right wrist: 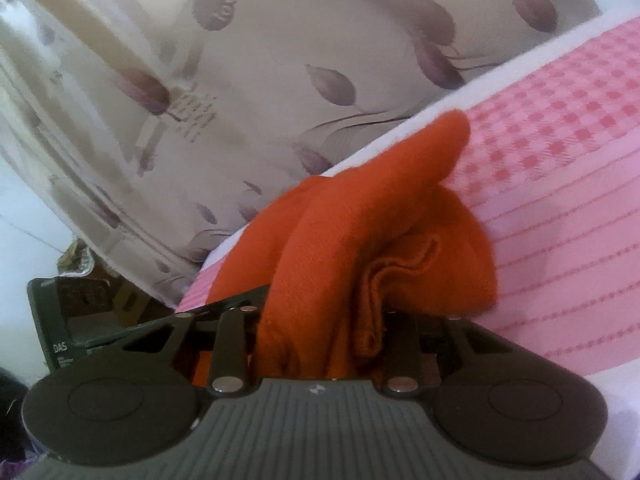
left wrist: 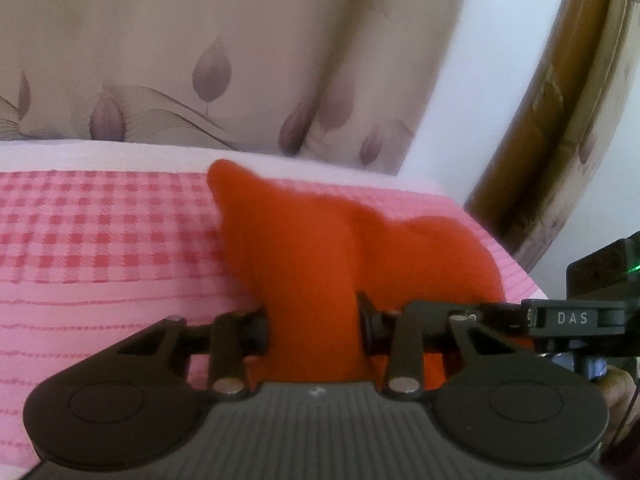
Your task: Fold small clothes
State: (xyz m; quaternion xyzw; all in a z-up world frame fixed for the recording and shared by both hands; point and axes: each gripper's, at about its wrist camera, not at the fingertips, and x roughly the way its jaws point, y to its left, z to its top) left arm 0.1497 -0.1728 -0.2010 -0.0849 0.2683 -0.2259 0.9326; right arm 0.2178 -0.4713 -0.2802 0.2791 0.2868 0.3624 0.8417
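Matte black left hand-held gripper [left wrist: 314,330]: ribbed grey housing, round black discs either side, silver rivets on linkage arms. Same build on right hand-held gripper [right wrist: 320,320]. White "DAS" lettering beside each.

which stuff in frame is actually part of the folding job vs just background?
Job:
- orange garment, bunched, lying partly on the bed
- left gripper, shut on the orange garment
- right gripper, shut on the orange garment

Background:
- pink checked bedspread, the work surface
- leaf-print curtain
- wooden frame on the right of the left wrist view
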